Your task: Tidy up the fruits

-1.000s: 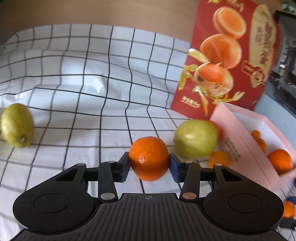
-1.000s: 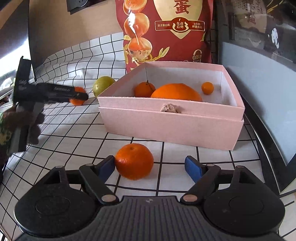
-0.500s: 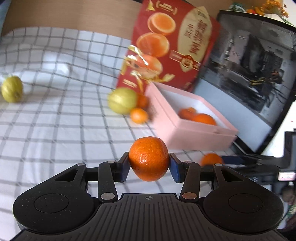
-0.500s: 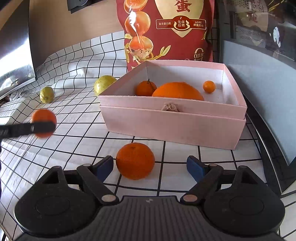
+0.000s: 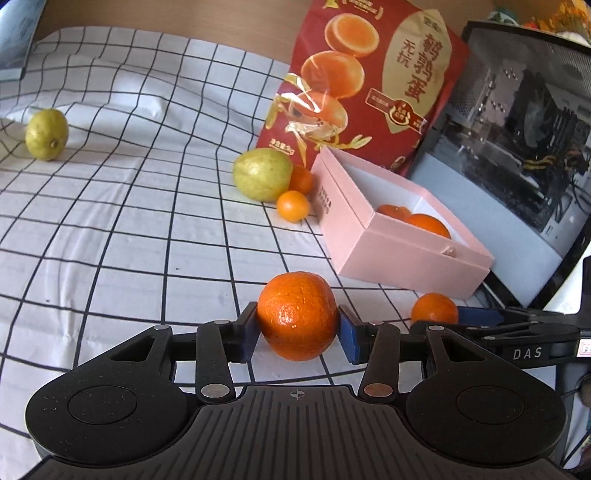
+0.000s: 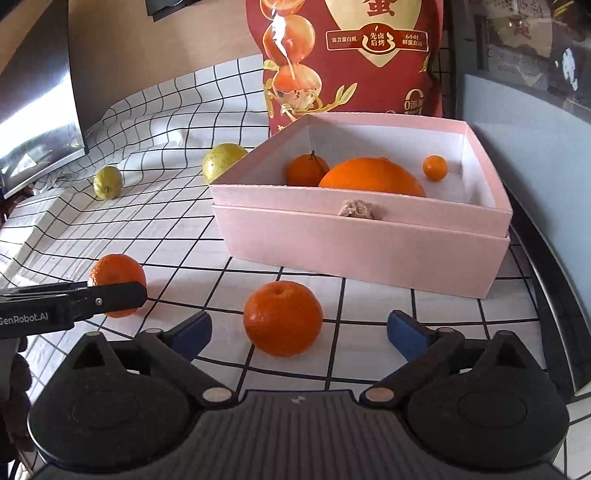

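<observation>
Since a second ago the left gripper [image 5: 297, 334] has swung its clamped orange [image 5: 297, 320] from the open cloth toward the box [image 5: 402, 254], so the dark cabinet [image 5: 517, 147] now fills the right of its view; the orange is pinched between both blue pads. The right gripper [image 6: 299, 328] has kept its place while its jaws have just been opening, and they now stand wide around a second orange [image 6: 282, 317] that rests on the cloth without touching either pad.

A white cloth [image 5: 129, 221] with a black grid covers the worktop, rumpled toward the back where it meets a brown wall [image 5: 166, 14]. To the right stands the dark cabinet with a glass front above a pale grey panel. A tall red bag [image 5: 369, 85] printed with orange halves leans behind the box.

The pink box sits open near the cabinet, with a small knot at its front wall. Inside it lie a large orange [image 6: 373, 177], a mandarin [image 6: 306, 170] and a tiny orange fruit [image 6: 435, 167] near the far corner.

Outside, a green pear [image 5: 261, 172] lies just left of the box with two small orange fruits [image 5: 293, 205] beside it. A smaller green fruit [image 5: 47, 133] lies well apart at the far left of the cloth.
</observation>
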Available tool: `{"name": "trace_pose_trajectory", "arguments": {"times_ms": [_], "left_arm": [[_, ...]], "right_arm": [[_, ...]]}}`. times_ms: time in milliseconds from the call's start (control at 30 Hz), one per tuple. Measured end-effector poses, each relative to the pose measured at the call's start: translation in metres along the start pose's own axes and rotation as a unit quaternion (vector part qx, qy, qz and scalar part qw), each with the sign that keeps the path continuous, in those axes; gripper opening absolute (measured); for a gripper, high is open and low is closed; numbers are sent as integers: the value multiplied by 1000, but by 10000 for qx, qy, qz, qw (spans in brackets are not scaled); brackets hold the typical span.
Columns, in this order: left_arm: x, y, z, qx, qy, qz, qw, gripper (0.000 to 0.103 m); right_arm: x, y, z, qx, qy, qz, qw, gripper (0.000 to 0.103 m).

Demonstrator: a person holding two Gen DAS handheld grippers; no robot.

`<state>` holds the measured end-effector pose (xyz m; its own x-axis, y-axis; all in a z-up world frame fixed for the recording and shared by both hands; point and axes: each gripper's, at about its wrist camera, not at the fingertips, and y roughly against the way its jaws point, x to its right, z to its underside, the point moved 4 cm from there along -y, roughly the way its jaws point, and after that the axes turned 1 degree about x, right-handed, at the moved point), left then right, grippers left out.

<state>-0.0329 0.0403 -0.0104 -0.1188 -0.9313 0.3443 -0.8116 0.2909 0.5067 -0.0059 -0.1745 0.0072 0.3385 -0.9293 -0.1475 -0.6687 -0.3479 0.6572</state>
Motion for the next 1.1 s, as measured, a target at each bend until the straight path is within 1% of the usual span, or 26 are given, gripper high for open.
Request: {"name": "trace_pose_trajectory", "arguments": {"times_ms": [133, 233, 267, 400, 533, 600, 733, 800, 867, 1000, 1033, 1100], "left_arm": [[3, 0, 1, 17, -64, -56, 10000, 50], [3, 0, 1, 12, -82, -73, 9999, 50], [3, 0, 1, 13, -71, -66, 10000, 50], [3, 0, 1, 1, -136, -101, 9999, 50], [11, -3, 1, -84, -434, -246, 9987, 50], [14, -4, 0, -137, -510, -302, 9981, 50], [11, -9, -6, -219, -341, -208, 9990, 49], [10, -13, -9, -273, -270, -160, 9991, 49], [9, -14, -11, -288, -207, -132, 9993, 49], [14, -12, -5, -195, -402, -217, 9988, 48], [16, -11, -3, -184, -457, -250, 9985, 48], [20, -10, -2, -166, -580, -338, 9976, 48]], "right_arm": [[-4, -2, 0, -88, 158, 84, 9998, 103], [-14, -3, 3, -236, 434, 314, 9983, 103], [-19, -3, 5, -322, 637, 422, 9966, 103], [-27, 3, 10, -411, 763, 313, 9957, 103], [-32, 16, 18, -277, 847, 148, 9959, 102], [-30, 25, 21, -117, 826, 172, 9964, 103], [-22, 36, 24, 40, 811, 270, 9963, 102], [-13, 36, 24, 12, 729, 265, 9970, 102], [-2, 34, 22, -73, 559, 156, 9983, 102], [14, 21, 11, -189, 64, 4, 9998, 101], [16, 18, 7, -159, 19, 31, 9999, 97], [15, 10, 1, -97, 20, 112, 9999, 95]]}}
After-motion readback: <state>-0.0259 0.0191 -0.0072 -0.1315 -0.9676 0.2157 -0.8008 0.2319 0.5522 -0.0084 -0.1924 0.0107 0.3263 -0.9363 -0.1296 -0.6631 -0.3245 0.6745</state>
